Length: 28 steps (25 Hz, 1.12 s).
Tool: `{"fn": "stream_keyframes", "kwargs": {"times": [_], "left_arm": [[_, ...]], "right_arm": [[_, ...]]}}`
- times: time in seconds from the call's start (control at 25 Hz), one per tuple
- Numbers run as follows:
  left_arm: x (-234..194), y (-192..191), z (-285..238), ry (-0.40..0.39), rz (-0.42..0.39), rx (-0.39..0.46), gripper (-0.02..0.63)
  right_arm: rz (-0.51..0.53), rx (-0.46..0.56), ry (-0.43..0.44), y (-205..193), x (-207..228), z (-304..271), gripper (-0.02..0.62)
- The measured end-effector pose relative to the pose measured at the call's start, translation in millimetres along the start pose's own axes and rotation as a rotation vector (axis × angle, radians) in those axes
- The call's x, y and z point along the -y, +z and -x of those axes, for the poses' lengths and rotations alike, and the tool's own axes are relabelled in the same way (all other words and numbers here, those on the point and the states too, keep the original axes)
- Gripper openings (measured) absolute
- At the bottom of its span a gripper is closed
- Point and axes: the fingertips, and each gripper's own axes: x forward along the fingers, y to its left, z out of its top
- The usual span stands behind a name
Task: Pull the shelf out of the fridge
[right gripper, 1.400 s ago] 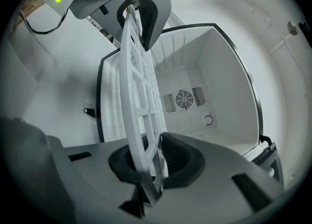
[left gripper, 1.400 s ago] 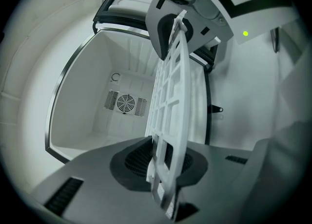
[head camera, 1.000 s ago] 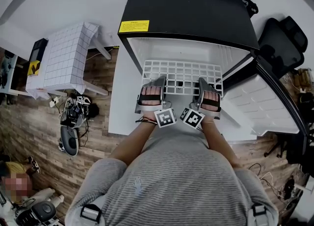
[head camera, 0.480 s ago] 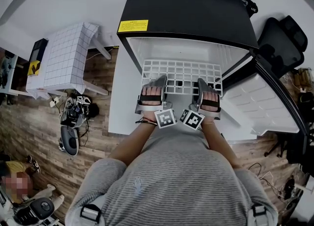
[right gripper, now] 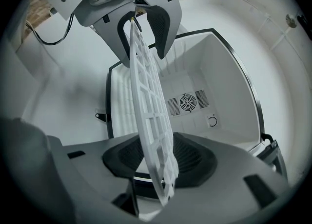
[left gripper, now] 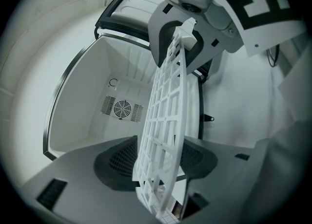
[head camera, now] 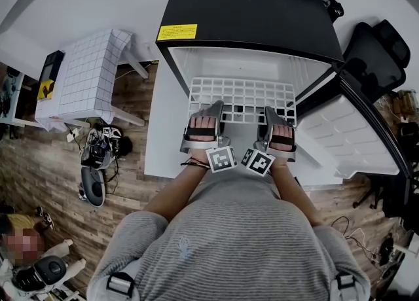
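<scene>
Fridge (head camera: 255,5): black compact unit is standing open. Only the head view is showing its top and yellow label (head camera: 178,34), while both gripper views are looking into the white cavity.
Door (head camera: 357,136): is hanging open at the right of the head view.
Shelf (head camera: 242,93): white grid is sticking partway out of the cavity, its front edge passing between both pairs of jaws.
Left gripper (head camera: 211,113): jaws have just been opening and are standing apart, with the shelf edge-on between them and a gap either side. The shelf is hiding the lower jaw in the head view.
Right gripper (head camera: 273,118): jaws have just been opening too and are not pressing the grid between them.
Fan grille (left gripper: 122,108): is showing on the back wall in the gripper views only.
</scene>
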Motion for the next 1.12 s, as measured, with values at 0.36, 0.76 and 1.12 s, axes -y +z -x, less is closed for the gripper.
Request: {"fn": "stream_keyframes", "kwargs": {"times": [0.36,0.76,1.12], "left_arm": [[6,7,22,-0.039,0.084,0.019,0.232],[9,25,59,-0.12,0.384,0.128,0.23],[-10,32,72,-0.156,0.673,0.208,0.211]], "right_arm": [[-0.029,0.042,0.037,-2,2,24,0.163],[-0.179,0.126,0.107,-8,6,59,0.166],[-0.575,0.189,0.161,-22,37,62,0.164]]}}
